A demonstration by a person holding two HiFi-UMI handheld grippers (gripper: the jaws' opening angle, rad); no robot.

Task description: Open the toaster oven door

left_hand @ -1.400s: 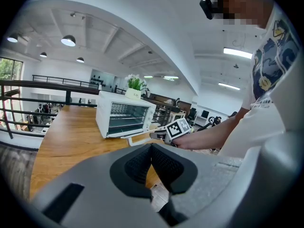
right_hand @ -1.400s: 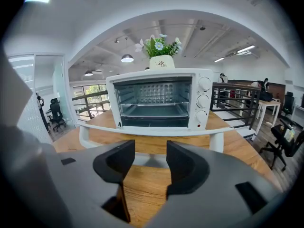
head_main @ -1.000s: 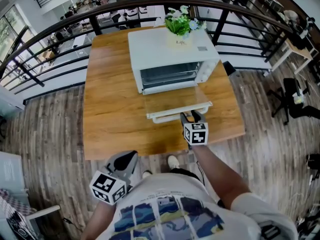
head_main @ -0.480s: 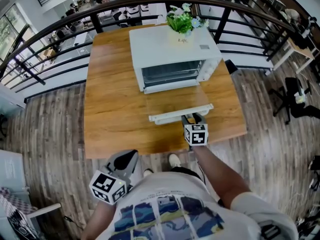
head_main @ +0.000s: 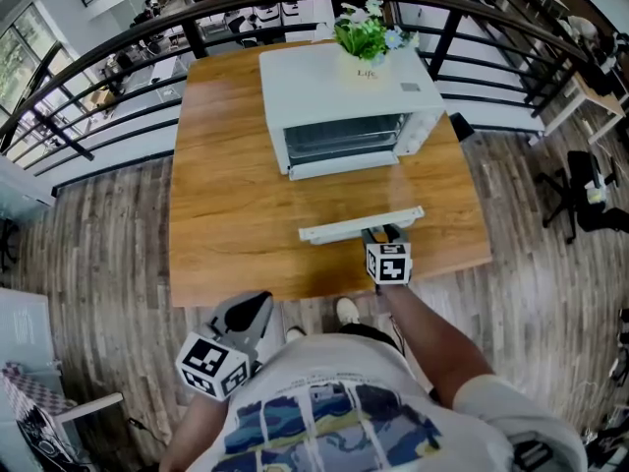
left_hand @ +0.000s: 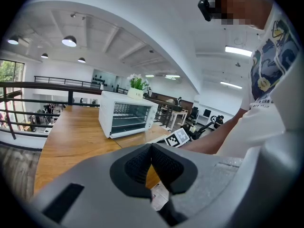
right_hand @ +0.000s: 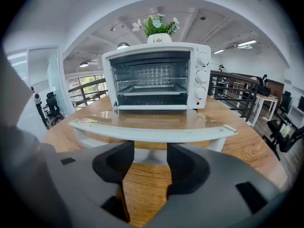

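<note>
Hanging low beside the person's shirt (head_main: 334, 421), short of the near edge of the table (head_main: 236, 214), the left gripper (left_hand: 151, 150) has its jaws pressed together with nothing between them; its marker cube sits over the wooden floor (head_main: 98, 254). Further forward, at the end of the outstretched right arm, the right gripper (right_hand: 150, 161) reaches over the table's near edge; its jaws stand apart with only bare tabletop showing in the gap, so it holds nothing; their tips sit just short of the white handle (right_hand: 152, 132), which runs crosswise right in front of them, and whether they touch it cannot be told.

Beyond the handle the glass door (right_hand: 147, 118) lies fully down, flat and level above the tabletop, hinged along the bottom front of the toaster oven (right_hand: 156, 75); the wood shows through the glass. The oven is white and stands toward the far end of the table, its mouth open toward the person; a wire rack (right_hand: 149, 91) spans the inside, and three knobs (right_hand: 203, 75) stack one above another on its right panel. On the oven's top sits a small white pot of flowers (right_hand: 158, 30); behind the table a dark railing (head_main: 118, 52) curves round, with desks and chairs on a lower level past it.
</note>
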